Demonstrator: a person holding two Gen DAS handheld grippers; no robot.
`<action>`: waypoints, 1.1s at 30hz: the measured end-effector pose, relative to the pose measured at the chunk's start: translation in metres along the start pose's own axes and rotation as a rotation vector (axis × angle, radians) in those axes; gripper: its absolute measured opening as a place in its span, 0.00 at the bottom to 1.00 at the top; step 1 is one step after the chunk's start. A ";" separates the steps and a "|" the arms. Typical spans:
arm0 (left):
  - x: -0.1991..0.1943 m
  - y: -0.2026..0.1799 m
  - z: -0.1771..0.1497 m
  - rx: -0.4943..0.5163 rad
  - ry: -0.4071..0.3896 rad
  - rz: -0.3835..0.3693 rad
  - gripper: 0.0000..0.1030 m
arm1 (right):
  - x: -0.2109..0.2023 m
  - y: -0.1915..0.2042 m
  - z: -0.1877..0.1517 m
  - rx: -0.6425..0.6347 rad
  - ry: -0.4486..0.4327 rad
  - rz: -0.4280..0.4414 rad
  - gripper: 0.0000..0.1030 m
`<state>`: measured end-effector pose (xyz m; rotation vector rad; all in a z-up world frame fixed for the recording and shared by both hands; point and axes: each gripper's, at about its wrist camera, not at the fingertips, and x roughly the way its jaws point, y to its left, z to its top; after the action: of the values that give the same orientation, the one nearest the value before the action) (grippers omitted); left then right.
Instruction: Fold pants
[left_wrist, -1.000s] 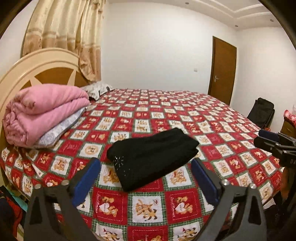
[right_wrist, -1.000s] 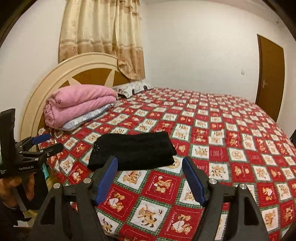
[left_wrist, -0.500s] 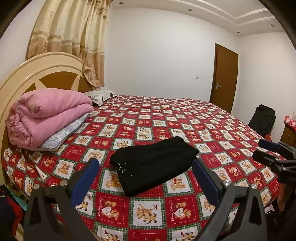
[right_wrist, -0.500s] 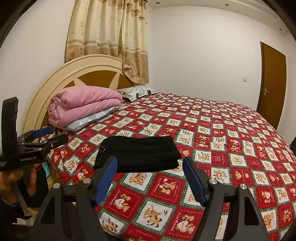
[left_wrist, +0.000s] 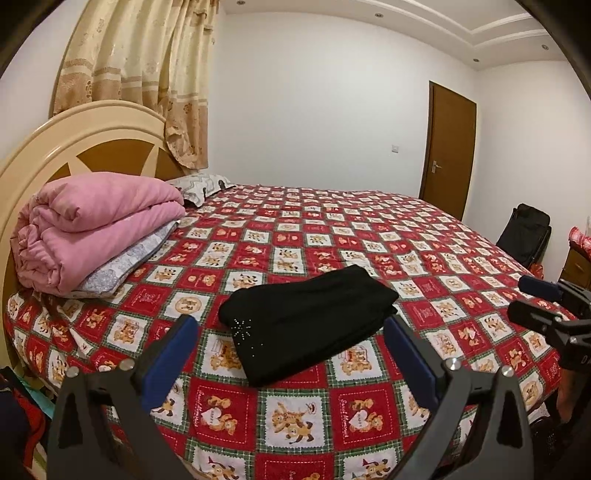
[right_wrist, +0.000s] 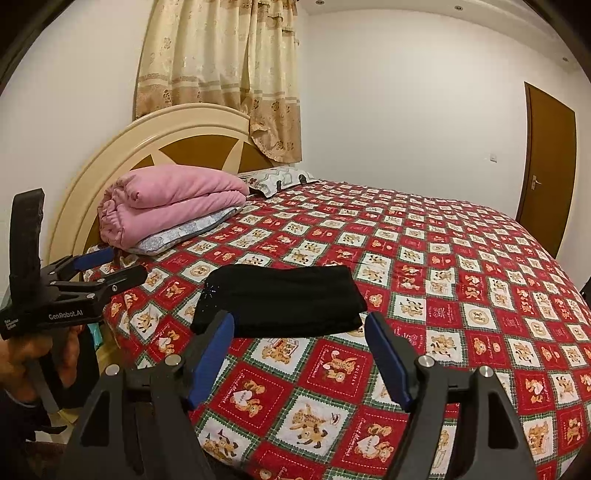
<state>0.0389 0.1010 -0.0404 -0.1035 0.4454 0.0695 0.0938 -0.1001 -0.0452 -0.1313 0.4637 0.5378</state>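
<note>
Black pants (left_wrist: 308, 319) lie folded on the red bedspread (left_wrist: 424, 236), at 12 o'clock from both grippers. The left gripper (left_wrist: 291, 354) and right gripper (right_wrist: 299, 354) are spread wide, holding nothing, not touching them.

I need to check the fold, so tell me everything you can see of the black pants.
The black pants are folded into a flat, layered rectangle of soft, matte dark fabric, with a small cluster of sparkly studs near one corner. They lie on the red checked bedspread near its near edge, touching nothing else; both open grippers are clear of them.
</note>
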 end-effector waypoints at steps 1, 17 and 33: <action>0.000 0.000 0.000 -0.001 0.001 -0.002 1.00 | 0.000 0.000 0.000 -0.001 0.000 0.001 0.72; 0.000 0.000 0.000 0.000 0.001 -0.001 1.00 | 0.002 0.003 -0.001 -0.009 0.014 0.014 0.73; 0.001 0.002 -0.001 0.008 0.002 0.015 1.00 | 0.003 0.003 -0.005 -0.009 -0.001 0.006 0.73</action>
<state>0.0390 0.1025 -0.0418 -0.0922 0.4480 0.0825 0.0929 -0.0978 -0.0514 -0.1384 0.4607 0.5455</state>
